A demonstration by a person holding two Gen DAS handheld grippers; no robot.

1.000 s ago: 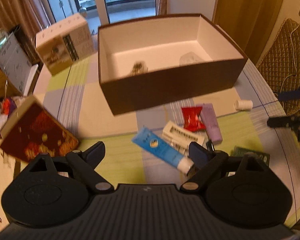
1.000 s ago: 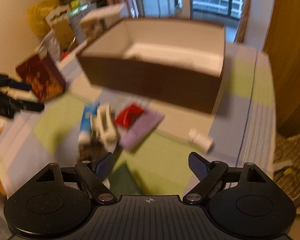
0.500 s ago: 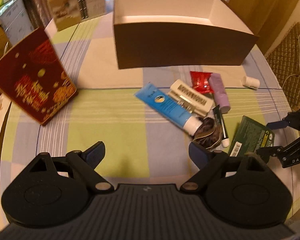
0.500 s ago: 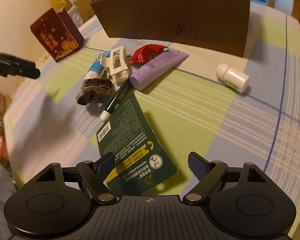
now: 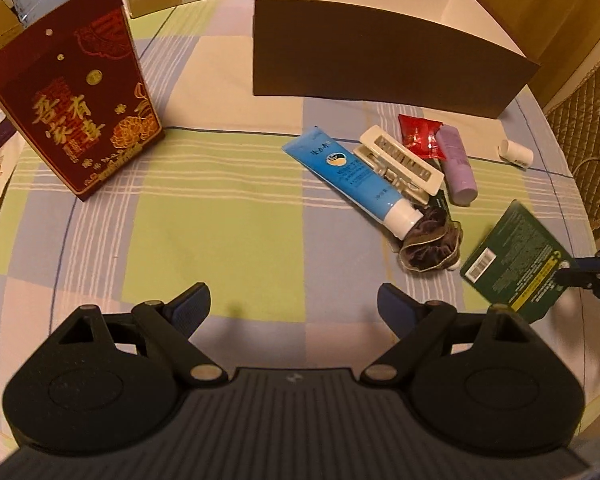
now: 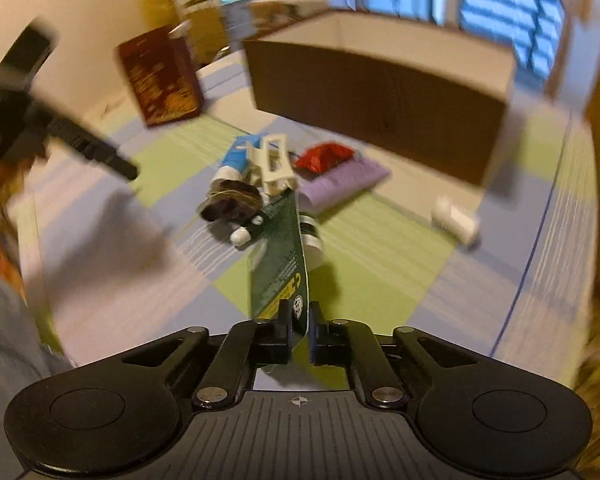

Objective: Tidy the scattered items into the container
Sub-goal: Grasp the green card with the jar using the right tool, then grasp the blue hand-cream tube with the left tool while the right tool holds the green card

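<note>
- Right gripper (image 6: 299,334): black two-finger tongs, clenched on the near end of a flat dark-green printed packet (image 6: 281,264); the packet stands on edge between the pads and is lifted off the cloth.
- Same dark-green packet in the left wrist view (image 5: 514,265): barcode side up, tilted, at the right edge of the table, with the right gripper (image 5: 572,273) pinching its right end.
- Left gripper (image 5: 294,306): black tongs with blue pads, released and spread wide, nothing between them, hovering over bare checked cloth.
- Checked tablecloth, green, lilac and cream (image 5: 220,224): covers the whole table.
- Dark brown fabric scrunchie (image 5: 430,246): just left of the packet, touching the tube's cap.
- Blue squeeze tube with white cap (image 5: 350,176): lying diagonally, cap toward the scrunchie.
- Cream plastic hair claw clip (image 5: 400,164): resting against the blue tube's right side.
- Red foil sachet (image 5: 420,136): beside the clip, near the box.
- Lilac squeeze tube (image 5: 458,166): just right of the sachet.
- Small white bottle (image 5: 516,153): lying alone, apart to the right.
- Large brown cardboard box with white interior (image 5: 380,68): the container, open-topped, behind the clutter.
- Dark-red gift bag with gold print (image 5: 76,92): upright, far left.
</note>
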